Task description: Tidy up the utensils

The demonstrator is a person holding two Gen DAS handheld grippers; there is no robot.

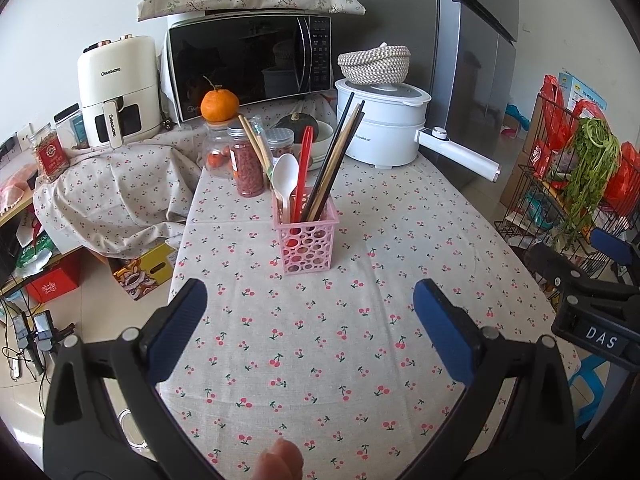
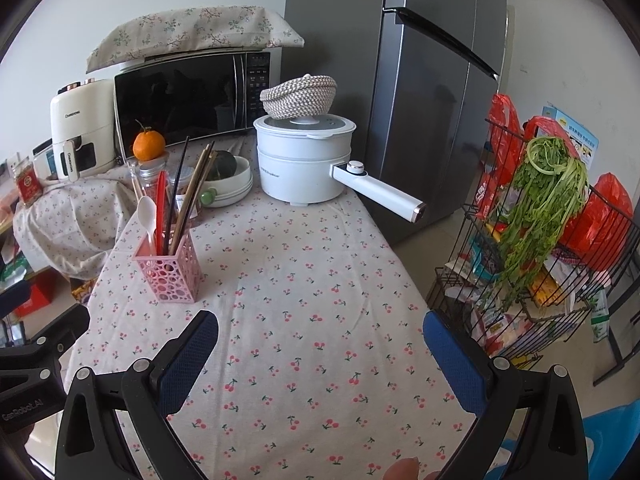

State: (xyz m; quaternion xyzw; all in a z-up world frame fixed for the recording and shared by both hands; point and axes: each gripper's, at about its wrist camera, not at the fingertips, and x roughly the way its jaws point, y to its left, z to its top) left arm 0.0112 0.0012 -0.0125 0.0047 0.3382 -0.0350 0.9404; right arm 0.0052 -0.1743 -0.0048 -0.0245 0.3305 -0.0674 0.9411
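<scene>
Utensil holder (image 1: 306,236) ahead of left gripper (image 1: 310,312)

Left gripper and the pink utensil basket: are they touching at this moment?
Apart. The left wrist view shows bare cherry-print tablecloth between the open left gripper and the pink basket.

One holder (image 1: 306,240); two spoons (image 1: 285,178)

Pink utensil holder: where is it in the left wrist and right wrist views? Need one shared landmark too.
Left wrist: pink utensil holder sits centre frame, just above and between the open left gripper fingers.
Right wrist: it stands left of centre, up-left of the open right gripper.
Shared landmark: white electric pot, behind and right of the holder in both.
</scene>
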